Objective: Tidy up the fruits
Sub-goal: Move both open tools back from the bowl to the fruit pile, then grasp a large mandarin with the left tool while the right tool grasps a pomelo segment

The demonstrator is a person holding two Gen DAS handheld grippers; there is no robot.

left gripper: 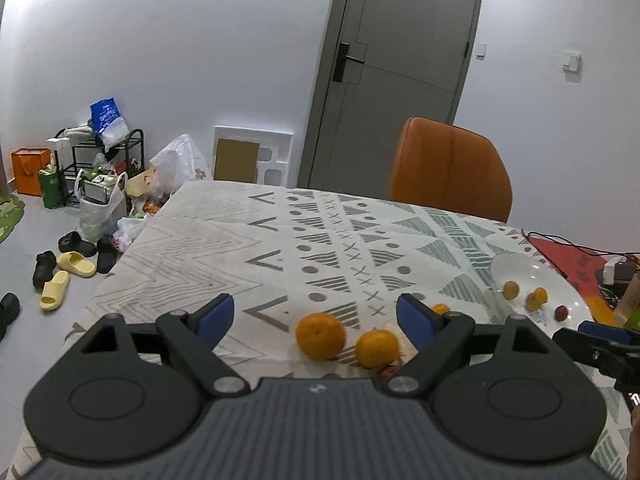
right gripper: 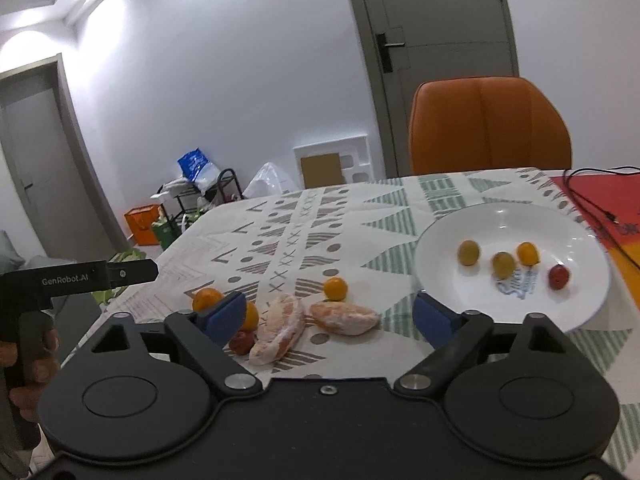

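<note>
The white plate (right gripper: 440,240) sits on the surface (right gripper: 360,216), which is covered with a patterned cloth, and it serves as the landmark here. Inside the plate lie four small fruits: two yellow-green fruits (right gripper: 469,252), a small orange one (right gripper: 527,254) just beside the nearer of them, and a red fruit (right gripper: 558,276) toward the plate's right side. Left of the plate, on the cloth, a small round orange fruit (right gripper: 335,289) rests just behind two peeled citrus pieces (right gripper: 345,318), which lie side by side and nearly touch. Farther left of the plate sit two whole oranges (left gripper: 320,336), close together, with a small red fruit (right gripper: 241,343) just in front of them. The right claw (right gripper: 331,316) hangs above the cloth between the peeled pieces and the plate's near rim, its blue pads spread wide and holding nothing. The left claw (left gripper: 316,316) hovers farther left of the plate, over the two oranges, its pads likewise spread apart and empty. Beyond the plate, an orange chair (right gripper: 490,128) stands at the far edge of the surface, and a black cable (right gripper: 588,200) runs across a red mat (right gripper: 608,200) to the plate's right.
</note>
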